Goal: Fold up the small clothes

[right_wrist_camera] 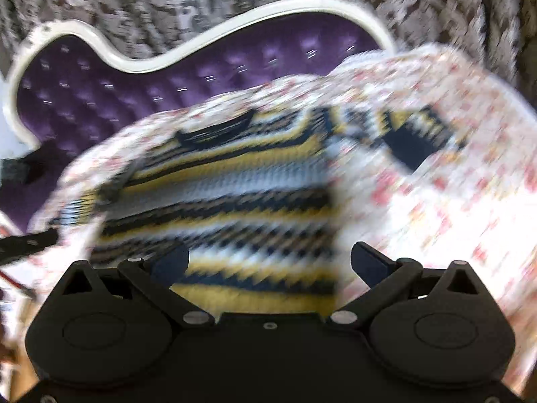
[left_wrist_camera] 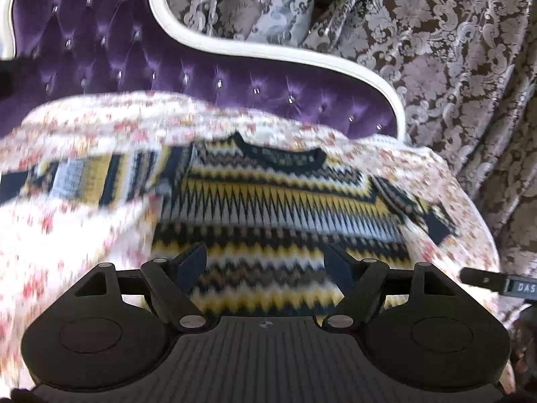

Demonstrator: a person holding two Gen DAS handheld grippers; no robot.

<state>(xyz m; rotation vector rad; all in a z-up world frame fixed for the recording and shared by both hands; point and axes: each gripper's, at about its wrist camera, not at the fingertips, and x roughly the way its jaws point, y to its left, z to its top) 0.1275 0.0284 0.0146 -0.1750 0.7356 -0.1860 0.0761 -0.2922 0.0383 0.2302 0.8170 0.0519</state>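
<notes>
A small knitted sweater (left_wrist_camera: 268,208) with yellow, navy and white zigzag bands lies flat on a floral bedspread (left_wrist_camera: 84,235), collar away from me and both sleeves spread out. My left gripper (left_wrist_camera: 265,262) is open and empty, hovering over the sweater's hem. My right gripper (right_wrist_camera: 268,262) is open and empty above the sweater (right_wrist_camera: 228,194) near its hem and right side. The right wrist view is blurred by motion. The tip of the right gripper (left_wrist_camera: 496,282) shows at the right edge of the left wrist view.
A purple tufted headboard (left_wrist_camera: 134,60) with a white curved frame stands behind the bed. Brown and silver damask curtains (left_wrist_camera: 453,50) hang behind it. The floral bedspread (right_wrist_camera: 453,201) extends to both sides of the sweater.
</notes>
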